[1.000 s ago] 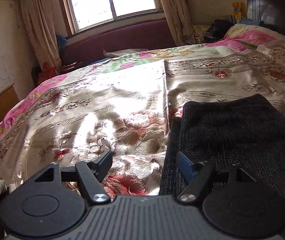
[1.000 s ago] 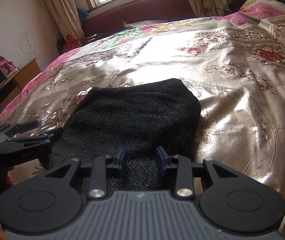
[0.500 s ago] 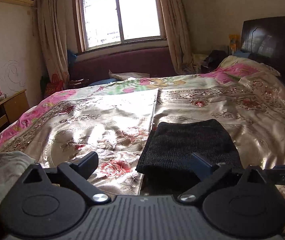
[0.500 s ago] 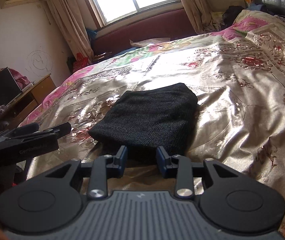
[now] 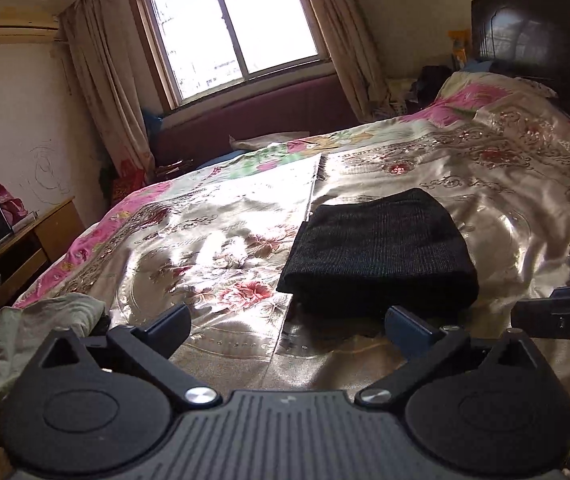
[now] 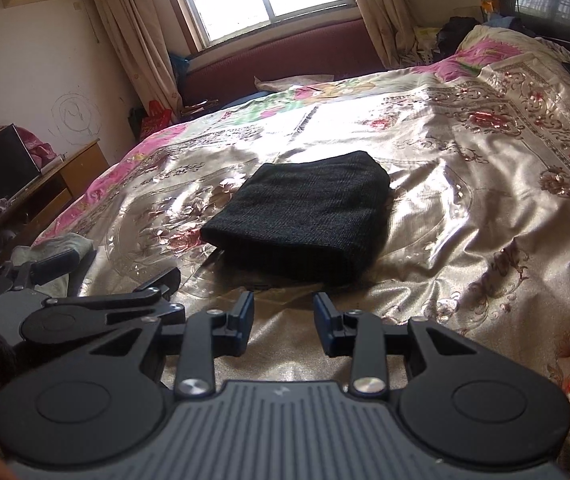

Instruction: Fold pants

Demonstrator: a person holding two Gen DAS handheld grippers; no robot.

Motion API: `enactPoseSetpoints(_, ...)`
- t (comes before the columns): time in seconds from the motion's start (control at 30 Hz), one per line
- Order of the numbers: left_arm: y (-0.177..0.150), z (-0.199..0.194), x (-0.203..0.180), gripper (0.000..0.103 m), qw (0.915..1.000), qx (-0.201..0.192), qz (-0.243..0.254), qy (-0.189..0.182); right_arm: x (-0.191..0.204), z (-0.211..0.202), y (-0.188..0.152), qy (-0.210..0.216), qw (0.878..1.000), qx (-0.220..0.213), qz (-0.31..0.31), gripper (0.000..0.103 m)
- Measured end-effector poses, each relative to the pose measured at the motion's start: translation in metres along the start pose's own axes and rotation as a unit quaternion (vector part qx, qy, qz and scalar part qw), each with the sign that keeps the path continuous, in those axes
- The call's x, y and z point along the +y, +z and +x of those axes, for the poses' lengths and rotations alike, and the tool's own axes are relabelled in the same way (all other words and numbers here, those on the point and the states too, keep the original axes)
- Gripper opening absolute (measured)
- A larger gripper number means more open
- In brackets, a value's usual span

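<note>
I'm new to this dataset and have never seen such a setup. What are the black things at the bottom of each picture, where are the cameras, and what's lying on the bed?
There is no robot here: a person holds a two-finger gripper in each hand, and a fisheye camera on each gripper looks forward along its fingers. One picture comes from the left gripper, the other from the right gripper. The black shapes at the bottom are the grippers themselves. Both are open and hold nothing.

On the floral bedspread lies a pair of dark pants, folded into a compact rectangle just ahead of both grippers. A pale crumpled cloth lies at the bed's left edge. The right view also shows the left gripper at its lower left.
</note>
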State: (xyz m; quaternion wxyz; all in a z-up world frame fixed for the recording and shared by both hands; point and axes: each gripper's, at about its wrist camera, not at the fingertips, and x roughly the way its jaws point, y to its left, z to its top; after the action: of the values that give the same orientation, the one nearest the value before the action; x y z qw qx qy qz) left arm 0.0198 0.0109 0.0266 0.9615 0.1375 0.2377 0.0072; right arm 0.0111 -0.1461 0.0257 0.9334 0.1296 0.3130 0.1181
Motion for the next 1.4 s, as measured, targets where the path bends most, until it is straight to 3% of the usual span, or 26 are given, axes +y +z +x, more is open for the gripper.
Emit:
enactPoseSetpoints(0.27,-0.009,-0.009,0.007,0.103,0.9977,0.029,-0.047,-0.038,0.002,-0.012,-0.011,-0.016,1.0,0.002,-0.006,0.035)
enactPoseSetpoints(0.47,-0.015,-0.015,0.01,0.103,0.9967,0.035,-0.061,-0.042,0.006,-0.015,-0.018,-0.016,1.0,0.006,-0.009,0.035)
enactPoseSetpoints(1.4,-0.004,-0.039,0.022,0.103,0.9956,0.006,-0.083,-0.043,0.017,-0.031,-0.011,-0.012,1.0,-0.012,-0.024,0.035)
